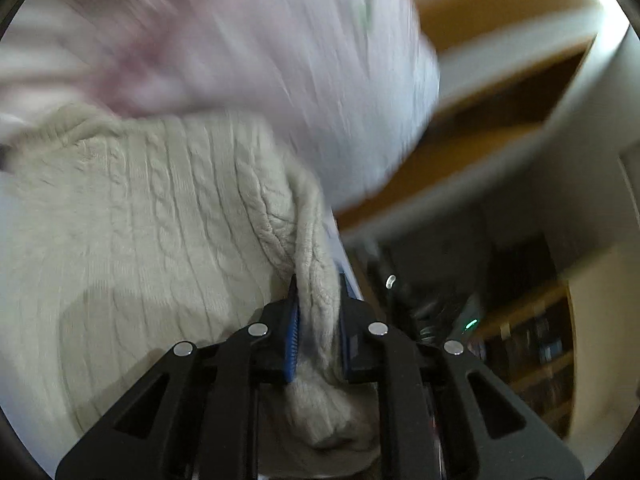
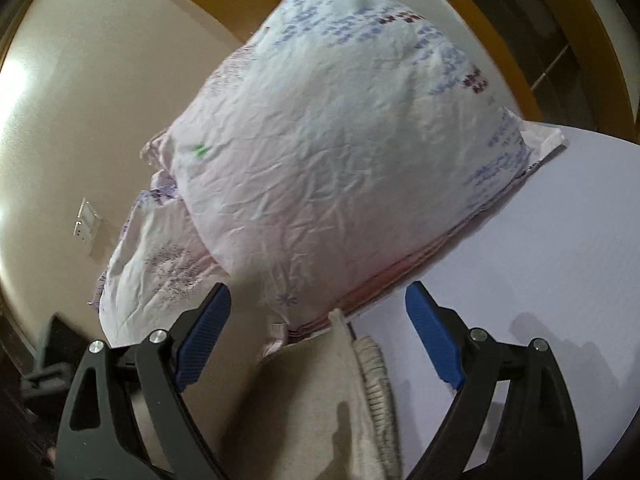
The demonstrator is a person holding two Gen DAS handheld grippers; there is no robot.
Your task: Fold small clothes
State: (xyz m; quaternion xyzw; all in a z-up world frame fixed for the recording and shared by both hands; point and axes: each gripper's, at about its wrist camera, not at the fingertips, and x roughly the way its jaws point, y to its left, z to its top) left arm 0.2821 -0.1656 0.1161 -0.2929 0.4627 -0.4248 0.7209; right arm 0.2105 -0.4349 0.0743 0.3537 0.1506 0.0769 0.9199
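Note:
A cream cable-knit sweater [image 1: 152, 208] fills the left of the left wrist view. My left gripper [image 1: 318, 316] is shut on a bunched edge of it, pinched between the blue pads. In the right wrist view a ribbed edge of the same sweater [image 2: 372, 376] lies just below my right gripper [image 2: 318, 336], which is open and empty above it.
A large pale pillow with a purple flower print [image 2: 340, 140] lies on the white surface [image 2: 560, 260] beyond the sweater; it shows blurred in the left wrist view [image 1: 280, 40]. A wooden headboard edge [image 2: 492, 32], a beige wall and dark shelves [image 1: 536, 344] lie beyond.

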